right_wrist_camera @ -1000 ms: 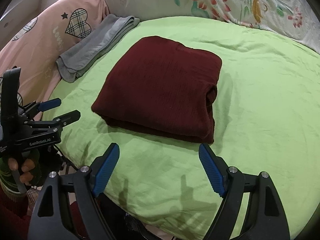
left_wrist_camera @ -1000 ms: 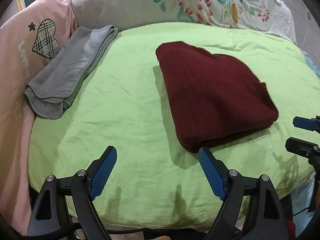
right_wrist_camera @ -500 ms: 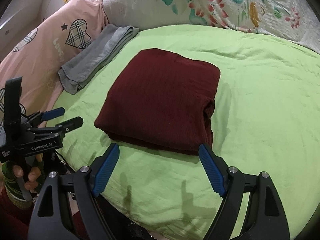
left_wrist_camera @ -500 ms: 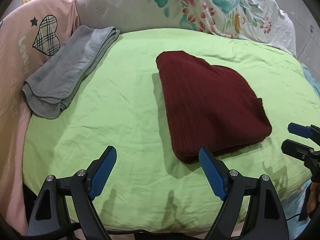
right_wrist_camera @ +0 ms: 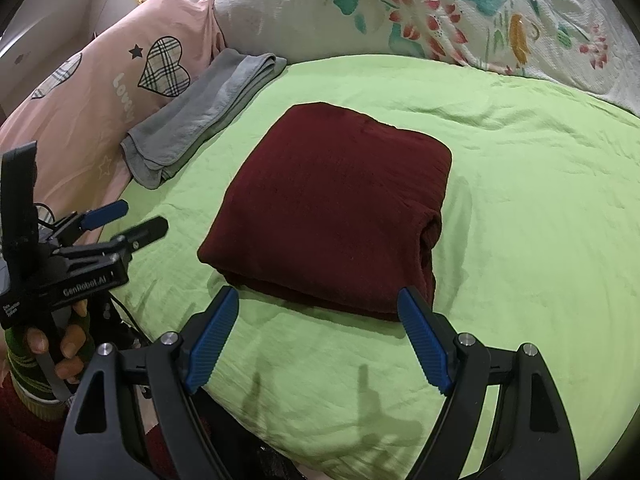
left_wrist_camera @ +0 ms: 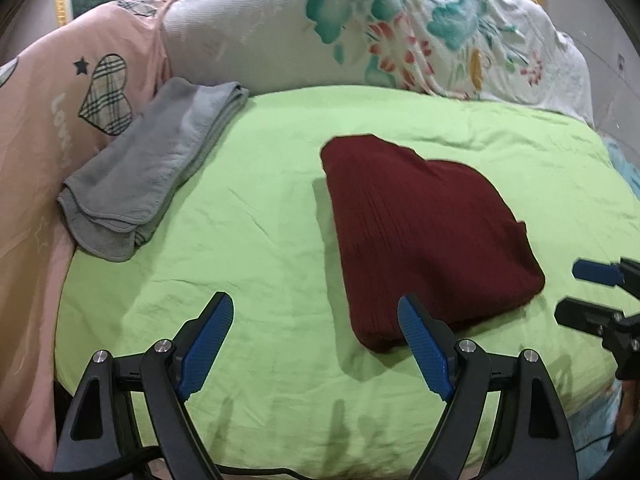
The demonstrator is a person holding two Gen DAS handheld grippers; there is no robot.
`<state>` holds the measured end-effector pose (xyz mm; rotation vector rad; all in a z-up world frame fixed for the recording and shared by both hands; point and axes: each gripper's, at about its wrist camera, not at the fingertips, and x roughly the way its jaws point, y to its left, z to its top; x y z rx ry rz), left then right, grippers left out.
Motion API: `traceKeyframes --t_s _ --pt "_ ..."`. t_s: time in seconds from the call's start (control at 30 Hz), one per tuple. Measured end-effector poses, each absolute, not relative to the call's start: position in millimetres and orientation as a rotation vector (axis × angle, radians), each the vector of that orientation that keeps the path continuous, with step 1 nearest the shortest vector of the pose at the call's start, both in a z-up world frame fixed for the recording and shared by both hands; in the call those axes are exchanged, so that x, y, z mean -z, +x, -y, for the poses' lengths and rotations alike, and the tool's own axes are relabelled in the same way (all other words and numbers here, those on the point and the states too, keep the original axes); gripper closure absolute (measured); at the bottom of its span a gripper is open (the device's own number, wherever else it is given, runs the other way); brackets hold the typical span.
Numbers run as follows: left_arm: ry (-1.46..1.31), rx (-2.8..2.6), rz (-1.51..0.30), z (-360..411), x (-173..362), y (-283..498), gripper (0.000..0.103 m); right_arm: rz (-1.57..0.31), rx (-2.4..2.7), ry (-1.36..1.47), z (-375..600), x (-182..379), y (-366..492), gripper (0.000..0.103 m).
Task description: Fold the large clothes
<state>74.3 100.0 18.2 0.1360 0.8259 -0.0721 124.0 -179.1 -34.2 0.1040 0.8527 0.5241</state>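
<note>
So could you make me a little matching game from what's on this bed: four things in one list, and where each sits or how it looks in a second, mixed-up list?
Things:
1. dark red garment
2. grey towel
3. floral pillow
4. pink bedding

Descriptions:
A. printed with checked hearts and a star
B. folded into a block in the middle of the green sheet
C. along the head of the bed, behind the sheet
D. folded long, at the sheet's edge against the pink fabric

Pairs: 1-B, 2-D, 3-C, 4-A
</note>
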Motion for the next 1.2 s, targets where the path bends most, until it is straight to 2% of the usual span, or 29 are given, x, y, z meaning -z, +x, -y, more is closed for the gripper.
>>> traceKeyframes --t_s 1.2 --pt "0.155 0.11 -0.844 -94 -24 49 0.018 -0.828 -0.522 0.077 182 25 108 0.021"
